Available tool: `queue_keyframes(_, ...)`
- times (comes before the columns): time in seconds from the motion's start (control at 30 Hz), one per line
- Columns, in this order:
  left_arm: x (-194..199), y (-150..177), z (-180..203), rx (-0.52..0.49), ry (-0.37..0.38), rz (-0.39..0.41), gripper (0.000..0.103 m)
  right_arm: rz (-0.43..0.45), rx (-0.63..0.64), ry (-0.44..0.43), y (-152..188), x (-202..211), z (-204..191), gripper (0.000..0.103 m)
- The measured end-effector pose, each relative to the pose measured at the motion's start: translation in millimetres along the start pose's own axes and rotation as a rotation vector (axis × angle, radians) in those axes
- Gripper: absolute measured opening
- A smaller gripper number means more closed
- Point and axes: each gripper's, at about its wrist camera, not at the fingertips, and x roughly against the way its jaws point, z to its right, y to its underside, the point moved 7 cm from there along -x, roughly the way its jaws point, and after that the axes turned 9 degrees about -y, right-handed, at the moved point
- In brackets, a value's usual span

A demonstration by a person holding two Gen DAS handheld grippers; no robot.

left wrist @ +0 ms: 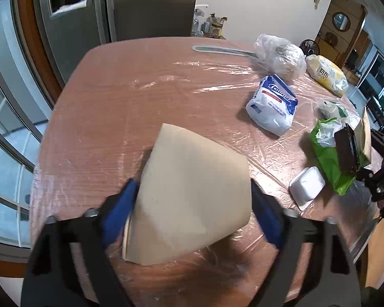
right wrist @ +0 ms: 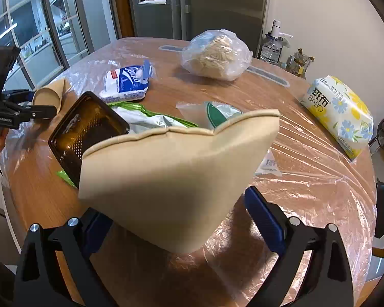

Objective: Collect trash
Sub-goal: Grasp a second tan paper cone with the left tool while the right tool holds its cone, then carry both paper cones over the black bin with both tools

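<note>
Left wrist view: left gripper (left wrist: 192,212), blue pads clamped on a tan paper cup (left wrist: 192,194), held above the film-covered table (left wrist: 140,89). Farther right: blue-white bag (left wrist: 272,105), green bag (left wrist: 330,161), white tray (left wrist: 307,186)

Right wrist view: right gripper (right wrist: 176,217) grips a squashed tan cup (right wrist: 171,176) with a dark tray (right wrist: 87,128) just behind; tissue pack (right wrist: 340,112) right, clear bag (right wrist: 216,53) far side
</note>
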Motion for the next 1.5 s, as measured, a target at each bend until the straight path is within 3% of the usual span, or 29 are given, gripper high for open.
queue_keyframes(0.07, 0.9, 0.5, 0.9, 0.000, 0.012, -0.002, 0.072, 0.000, -0.014, -0.005, 0.3, 0.5, 0.5, 0.077)
queue_keyframes(0.7, 37.4, 6.0, 24.3, -0.034, 0.041, 0.075, 0.071, 0.087, -0.099, 0.036, 2.8, 41.3, 12.4, 0.077)
queue_keyframes(1.5, 92.9, 31.5, 66.6, -0.084, 0.097, 0.145, 0.071, 0.149, -0.128, 0.005, 26.7, 86.5, -33.5, 0.077)
